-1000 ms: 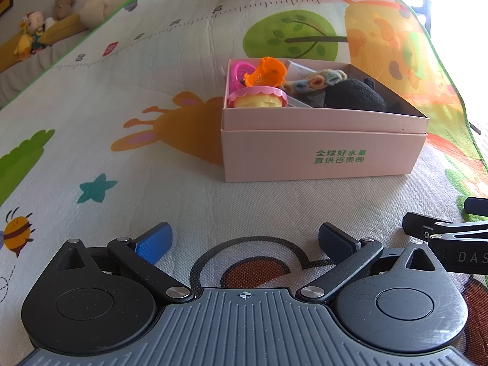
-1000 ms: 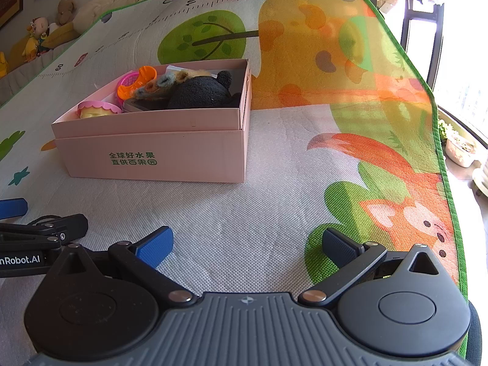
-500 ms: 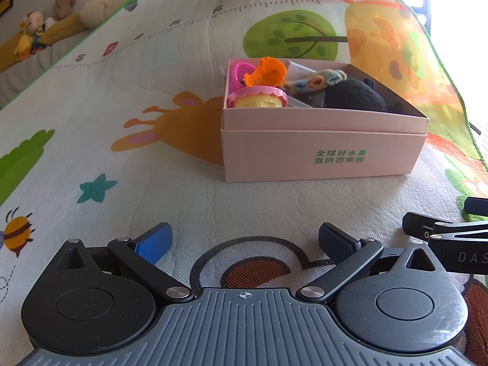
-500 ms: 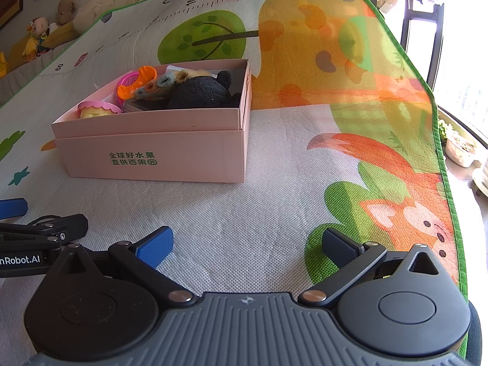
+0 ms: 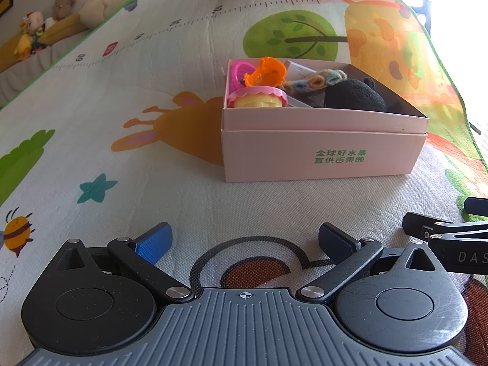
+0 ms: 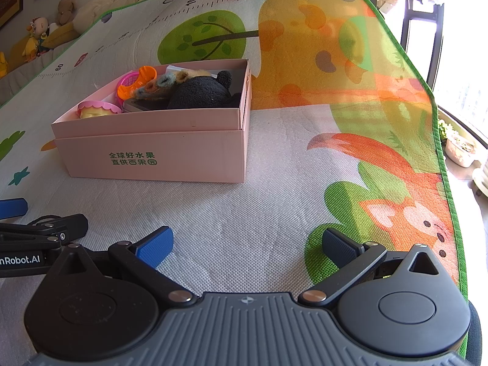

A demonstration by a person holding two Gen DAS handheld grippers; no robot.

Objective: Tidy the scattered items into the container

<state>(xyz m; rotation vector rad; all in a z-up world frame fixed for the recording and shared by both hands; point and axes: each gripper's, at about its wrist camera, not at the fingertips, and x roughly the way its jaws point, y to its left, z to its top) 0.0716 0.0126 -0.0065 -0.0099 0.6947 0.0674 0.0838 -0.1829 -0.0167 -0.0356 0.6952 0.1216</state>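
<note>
**Both grippers released, low over the mat, box ahead**

The pink box (image 5: 323, 155) sits on the printed play mat (image 5: 183, 189), ahead of both grippers and well apart from them. From the left gripper (image 5: 244, 241) it lies ahead and slightly to the right; from the right gripper (image 6: 245, 242) it lies ahead and to the left.

Inside the box are a black plush toy (image 5: 353, 96), an orange plastic toy (image 5: 267, 71), a pink ring-shaped toy (image 5: 239, 71), a pink-frilled yellow cup (image 5: 257, 99) in the near left corner, and a small knitted piece (image 5: 314, 79) resting across the top of the pile. A flat grey object (image 6: 143, 103) under the plush may be a case or device; too little of it shows to tell.

Each gripper has its jaws spread wide, with only bare mat between the blue pads (image 5: 152, 244). The two grippers rest side by side, close together. No loose items show on the mat around the box.
</note>
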